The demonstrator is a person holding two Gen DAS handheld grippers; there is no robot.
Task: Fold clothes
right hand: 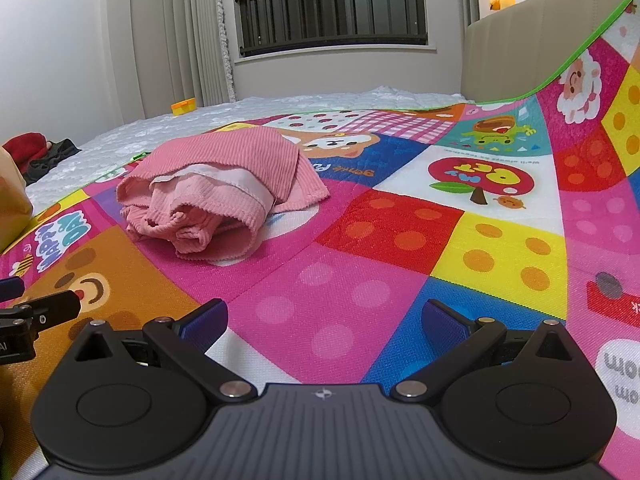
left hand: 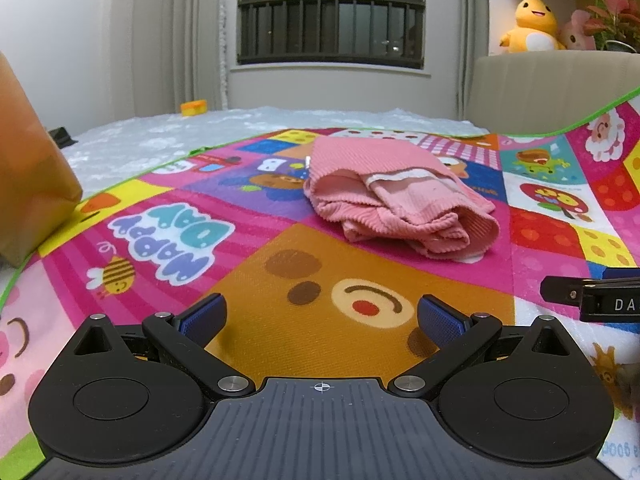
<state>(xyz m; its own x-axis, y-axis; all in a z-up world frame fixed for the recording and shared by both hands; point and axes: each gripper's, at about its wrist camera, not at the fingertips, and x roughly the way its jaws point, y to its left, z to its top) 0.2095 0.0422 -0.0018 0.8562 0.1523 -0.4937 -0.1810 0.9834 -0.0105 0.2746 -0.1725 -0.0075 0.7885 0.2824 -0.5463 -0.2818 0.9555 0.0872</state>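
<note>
A pink ribbed garment (left hand: 394, 196) lies bunched in a loose heap on the colourful cartoon play mat (left hand: 304, 280); in the right wrist view the same garment (right hand: 216, 196) sits left of centre on the mat (right hand: 400, 240). My left gripper (left hand: 322, 316) hovers open over the orange bear patch, well short of the garment, with nothing between its blue pads. My right gripper (right hand: 326, 322) is open too, low over pink and blue squares, to the right of the garment and apart from it. Each gripper shows at the edge of the other's view.
A brown cardboard box (left hand: 28, 176) stands at the mat's left edge. White bedding (left hand: 160, 140) lies beyond the mat, with a small yellow-orange box (left hand: 194, 107) and dark items (right hand: 44, 156) on it. A beige headboard (left hand: 552, 88) rises at right, plush toys (left hand: 532, 28) above.
</note>
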